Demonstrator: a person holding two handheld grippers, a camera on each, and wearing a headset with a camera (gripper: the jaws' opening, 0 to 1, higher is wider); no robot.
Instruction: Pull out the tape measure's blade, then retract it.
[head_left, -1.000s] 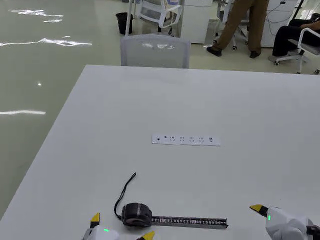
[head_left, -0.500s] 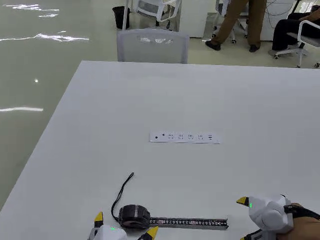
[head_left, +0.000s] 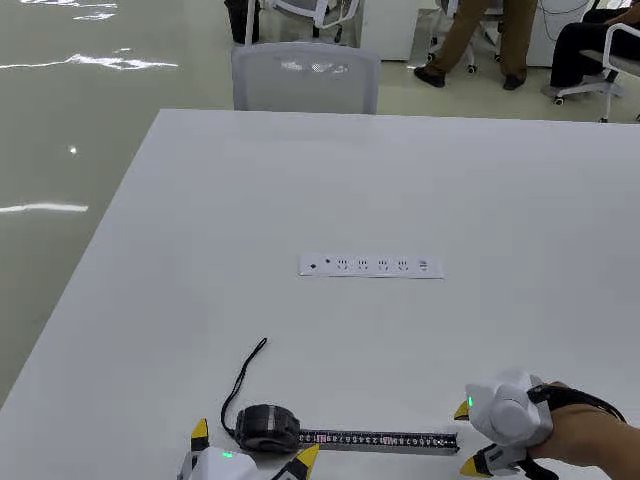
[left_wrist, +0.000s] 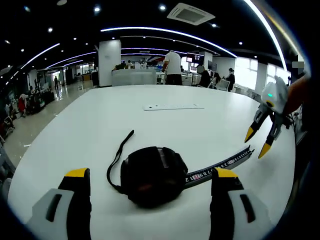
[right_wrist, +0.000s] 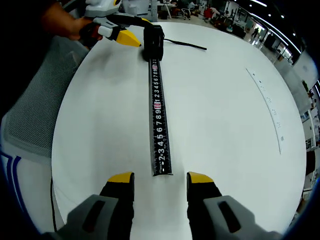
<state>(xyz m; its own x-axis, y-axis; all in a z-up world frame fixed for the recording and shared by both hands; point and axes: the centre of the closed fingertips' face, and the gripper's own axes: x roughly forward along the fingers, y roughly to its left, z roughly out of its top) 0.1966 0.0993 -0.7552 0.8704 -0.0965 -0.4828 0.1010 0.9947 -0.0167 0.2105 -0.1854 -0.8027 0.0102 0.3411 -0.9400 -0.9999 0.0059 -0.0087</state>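
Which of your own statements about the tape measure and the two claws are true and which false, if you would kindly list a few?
1. The blade lies pulled out, flat on the table. True.
2. The right claw is shut on the blade's tip. False: it is open, jaws apart at the tip.
3. The left claw is open, with the black case just ahead between its jaws. True.
4. The strap is wrapped around the left claw. False: it lies loose on the table beyond the case.

Head view: high, steep downward over worktop (head_left: 300, 180). Gripper views: low, close, facing each other; all share tape measure (head_left: 268, 428).
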